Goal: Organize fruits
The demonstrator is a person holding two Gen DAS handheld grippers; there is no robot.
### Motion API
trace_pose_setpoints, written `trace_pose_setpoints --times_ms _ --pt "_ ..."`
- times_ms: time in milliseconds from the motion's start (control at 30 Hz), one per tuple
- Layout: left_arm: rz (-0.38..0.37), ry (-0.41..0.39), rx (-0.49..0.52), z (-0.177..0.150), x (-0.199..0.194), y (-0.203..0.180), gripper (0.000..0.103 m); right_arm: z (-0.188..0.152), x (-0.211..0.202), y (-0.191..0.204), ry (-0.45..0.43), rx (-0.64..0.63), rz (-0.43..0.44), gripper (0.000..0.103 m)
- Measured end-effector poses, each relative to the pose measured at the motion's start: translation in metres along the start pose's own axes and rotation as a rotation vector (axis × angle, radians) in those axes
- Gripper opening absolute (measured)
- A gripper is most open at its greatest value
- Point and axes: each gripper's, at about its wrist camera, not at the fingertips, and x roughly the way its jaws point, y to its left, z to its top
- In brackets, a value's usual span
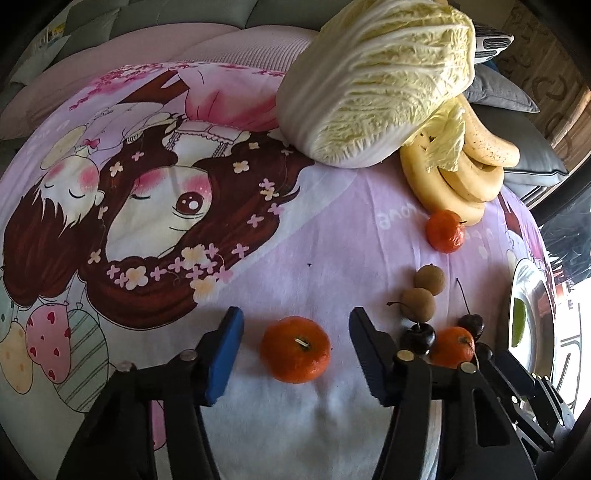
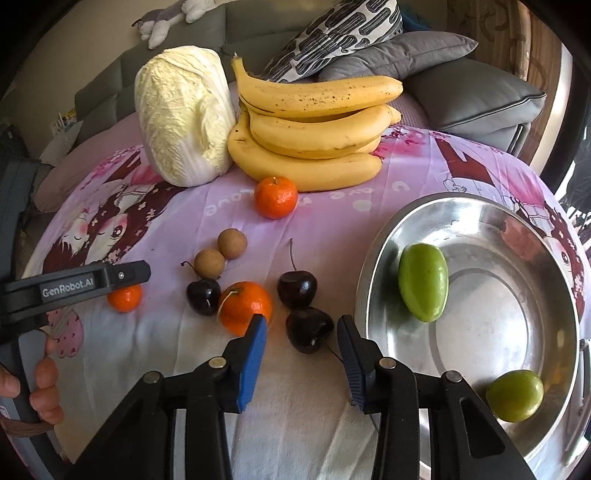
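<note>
My left gripper (image 1: 295,332) is open with a mandarin (image 1: 294,349) lying between its fingers on the cloth. My right gripper (image 2: 301,328) is open around a dark cherry (image 2: 309,328). Beside it lie another mandarin (image 2: 245,307), two more cherries (image 2: 297,288) (image 2: 204,296) and two brown longans (image 2: 209,263) (image 2: 232,243). A third mandarin (image 2: 275,196) sits in front of the banana bunch (image 2: 314,129). A steel bowl (image 2: 373,273) on the right holds two green fruits (image 2: 423,282) (image 2: 514,395). The left gripper also shows in the right wrist view (image 2: 122,284) over its mandarin (image 2: 125,297).
A napa cabbage (image 2: 183,114) stands at the back next to the bananas. The table wears a pink cartoon-print cloth (image 1: 332,229). Grey cushions (image 2: 476,96) and a patterned pillow (image 2: 340,29) lie behind on a sofa.
</note>
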Motion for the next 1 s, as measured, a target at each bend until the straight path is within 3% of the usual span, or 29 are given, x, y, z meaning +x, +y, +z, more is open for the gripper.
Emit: trace_pose_setpoints --times_ms 333,500,800,1000 --pt "0.021 0.002 0.012 -0.004 0.008 -0.006 0.057 -0.001 0.007 0.014 -0.012 -0.093 -0.098 0.039" --pt "0.024 0.003 0.015 -0.002 0.01 -0.005 0.054 -0.001 0.009 0.018 -0.018 -0.131 -0.144 0.032" --pt "0.023 0.004 0.017 -0.002 0.009 -0.004 0.039 -0.003 0.011 0.023 -0.024 -0.174 -0.173 0.029" --pt "0.028 0.002 0.02 -0.003 0.009 -0.005 0.039 -0.003 0.01 0.023 -0.027 -0.177 -0.17 0.029"
